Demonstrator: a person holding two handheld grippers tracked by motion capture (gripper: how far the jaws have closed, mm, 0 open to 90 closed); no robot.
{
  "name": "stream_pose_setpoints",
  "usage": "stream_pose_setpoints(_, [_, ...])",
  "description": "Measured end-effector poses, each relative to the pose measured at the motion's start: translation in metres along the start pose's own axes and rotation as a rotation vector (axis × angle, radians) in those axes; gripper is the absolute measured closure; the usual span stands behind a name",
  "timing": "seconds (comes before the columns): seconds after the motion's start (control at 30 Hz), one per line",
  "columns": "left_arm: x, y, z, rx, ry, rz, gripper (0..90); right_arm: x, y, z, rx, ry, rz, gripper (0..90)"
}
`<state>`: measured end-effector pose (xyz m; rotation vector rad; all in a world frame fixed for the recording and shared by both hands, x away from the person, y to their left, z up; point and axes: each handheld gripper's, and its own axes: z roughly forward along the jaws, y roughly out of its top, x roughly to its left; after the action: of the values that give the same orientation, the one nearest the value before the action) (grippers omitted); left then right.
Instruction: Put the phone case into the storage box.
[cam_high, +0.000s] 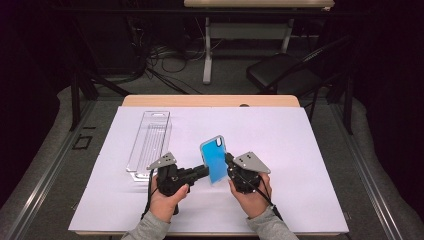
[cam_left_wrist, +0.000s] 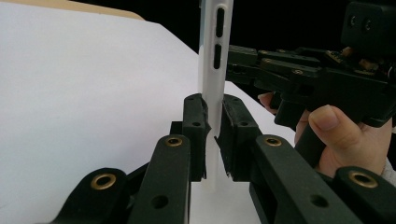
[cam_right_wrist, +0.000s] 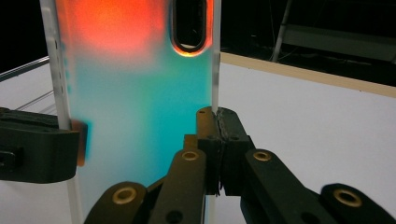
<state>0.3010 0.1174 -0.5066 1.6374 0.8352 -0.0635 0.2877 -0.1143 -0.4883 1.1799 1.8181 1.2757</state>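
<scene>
Clear plastic packaging, an empty long tray (cam_high: 149, 142), lies at the left on the white sheet (cam_high: 300, 150). The left gripper (cam_high: 204, 171) is clamped on one edge of the blue translucent phone case (cam_high: 216, 159), held upright above the sheet. The right gripper (cam_high: 230, 161) is clamped on the opposite edge.

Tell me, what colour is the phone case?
The phone case is teal-blue, shading to orange-red near its camera hole, with whitish edges; the right gripper view shows it best.

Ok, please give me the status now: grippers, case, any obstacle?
Left gripper and right gripper both shut on case edges. Case upright, off the table. Clear tray lies apart, left.
</scene>
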Motion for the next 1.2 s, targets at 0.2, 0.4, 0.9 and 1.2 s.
stream_pose_setpoints(0.2, [-0.0008, 0.0003, -0.0004, -0.002, 0.003, -0.001, 81.4, 0.0002, 0.0001, -0.0006, 0.0, 0.002, 0.0, 88.9])
stream_pose_setpoints(0.4, [-0.0006, 0.0003, -0.0004, 0.002, 0.003, -0.001, 81.5, 0.0, 0.0001, -0.0006, 0.001, 0.004, -0.001, 88.9])
stream_pose_setpoints(0.9, [-0.0003, 0.0005, -0.0005, 0.003, 0.003, -0.007, 81.5, -0.0004, 0.0001, 0.0001, 0.003, 0.006, -0.008, 88.7])
stream_pose_setpoints(1.2, [-0.0001, 0.0004, -0.0009, -0.002, 0.0, -0.015, 81.6, -0.0003, 0.0, 0.0, 0.0, 0.007, -0.017, 88.4])
